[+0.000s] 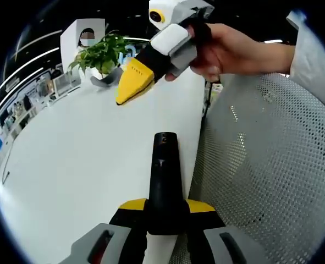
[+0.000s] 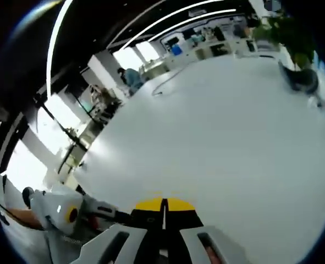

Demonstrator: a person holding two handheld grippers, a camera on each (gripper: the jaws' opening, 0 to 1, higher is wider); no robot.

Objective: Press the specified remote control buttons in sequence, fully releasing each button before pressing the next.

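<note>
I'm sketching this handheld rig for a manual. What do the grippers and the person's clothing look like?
The right gripper, seen in the left gripper view, has yellow pointed jaws on a black body with white-grey housing. The left gripper has yellow tips, a black middle and grey jaw bases with red marks. The sleeve is pale grey.

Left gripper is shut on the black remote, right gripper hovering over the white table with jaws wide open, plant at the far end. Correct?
Not quite. The right gripper hovers over the table with its yellow jaws closed to a point, not wide open; the left gripper view shows it. The rest holds: the left gripper is shut on the remote, and the plant sits at the far end.
</note>
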